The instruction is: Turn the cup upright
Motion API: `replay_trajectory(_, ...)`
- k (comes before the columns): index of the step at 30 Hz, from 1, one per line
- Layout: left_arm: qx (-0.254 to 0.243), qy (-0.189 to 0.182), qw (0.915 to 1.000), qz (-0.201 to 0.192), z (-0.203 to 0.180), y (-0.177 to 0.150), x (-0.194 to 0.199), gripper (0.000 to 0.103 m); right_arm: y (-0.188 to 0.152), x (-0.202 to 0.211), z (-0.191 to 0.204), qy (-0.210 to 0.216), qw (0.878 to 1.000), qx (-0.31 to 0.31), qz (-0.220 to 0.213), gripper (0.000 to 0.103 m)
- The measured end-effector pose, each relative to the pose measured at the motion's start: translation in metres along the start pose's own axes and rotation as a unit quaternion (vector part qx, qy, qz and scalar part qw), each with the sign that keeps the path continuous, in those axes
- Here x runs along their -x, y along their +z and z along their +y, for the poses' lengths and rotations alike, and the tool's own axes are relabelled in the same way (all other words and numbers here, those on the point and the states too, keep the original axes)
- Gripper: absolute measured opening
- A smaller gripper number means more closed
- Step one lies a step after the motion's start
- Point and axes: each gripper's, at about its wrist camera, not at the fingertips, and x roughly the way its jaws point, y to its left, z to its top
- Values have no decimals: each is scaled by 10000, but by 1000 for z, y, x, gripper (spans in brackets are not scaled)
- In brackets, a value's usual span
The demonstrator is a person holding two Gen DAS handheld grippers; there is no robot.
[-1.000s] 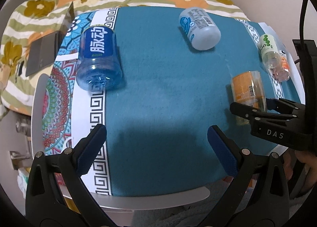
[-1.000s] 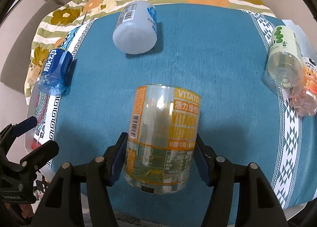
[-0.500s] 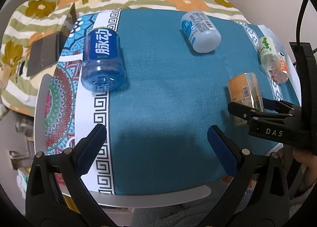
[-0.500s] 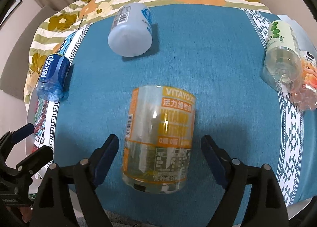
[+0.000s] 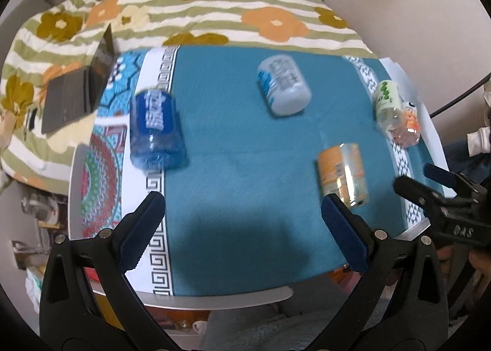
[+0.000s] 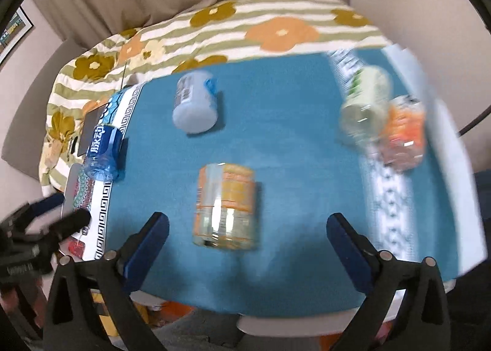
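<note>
An orange-labelled clear cup [image 6: 226,206] stands on the teal tablecloth [image 6: 291,148], free of both grippers; it also shows in the left wrist view [image 5: 343,173]. My right gripper [image 6: 247,243] is open and empty, pulled back toward the table's near edge, just short of the cup. My left gripper [image 5: 242,228] is open and empty above the near left part of the cloth [image 5: 239,136]. The right gripper also shows at the right edge of the left wrist view [image 5: 429,182].
A blue-labelled cup [image 5: 155,130] lies at the left, a white cup [image 5: 284,88] at the back middle, a green-labelled cup [image 5: 388,102] and an orange-patterned cup [image 5: 409,130] at the right edge. A floral blanket [image 5: 214,16] and laptop [image 5: 76,90] lie behind.
My right gripper opened, let go of the orange-labelled cup and drew back from it. The left gripper also drew back; the view is blurred by motion.
</note>
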Motion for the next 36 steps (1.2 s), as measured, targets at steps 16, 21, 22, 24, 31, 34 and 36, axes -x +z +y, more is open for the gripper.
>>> replay_trajectory(16, 72, 346, 9940, 1036, -130, 41, -69, 103, -2, 9, -94, -281, 9931, 1124, 157, 103)
replay_trajectory(21, 426, 550, 9868, 1461, -138, 42, -102, 103, 1, -14, -119, -31, 9910, 1283, 382, 103)
replay_trajectory(22, 473, 598, 9851, 1541, -138, 43, -108, 103, 1, -17, -123, -1, 9906, 1311, 401, 103)
replay_trajectory(24, 505, 687, 9815, 1713, -139, 42, -119, 98, 1, -23, -130, 44, 9894, 1386, 425, 103)
replay_trajectory(31, 798, 722, 9723, 2074, -137, 40, -142, 85, 6, -39, -139, 313, 9867, 1496, 546, 103)
replay_trajectory(34, 755, 738, 9715, 2123, -137, 41, -145, 85, 5, -42, -140, 349, 9862, 1512, 575, 103)
replay_trajectory(36, 746, 724, 9712, 2144, -137, 42, -147, 85, 6, -44, -141, 397, 9865, 1476, 590, 103)
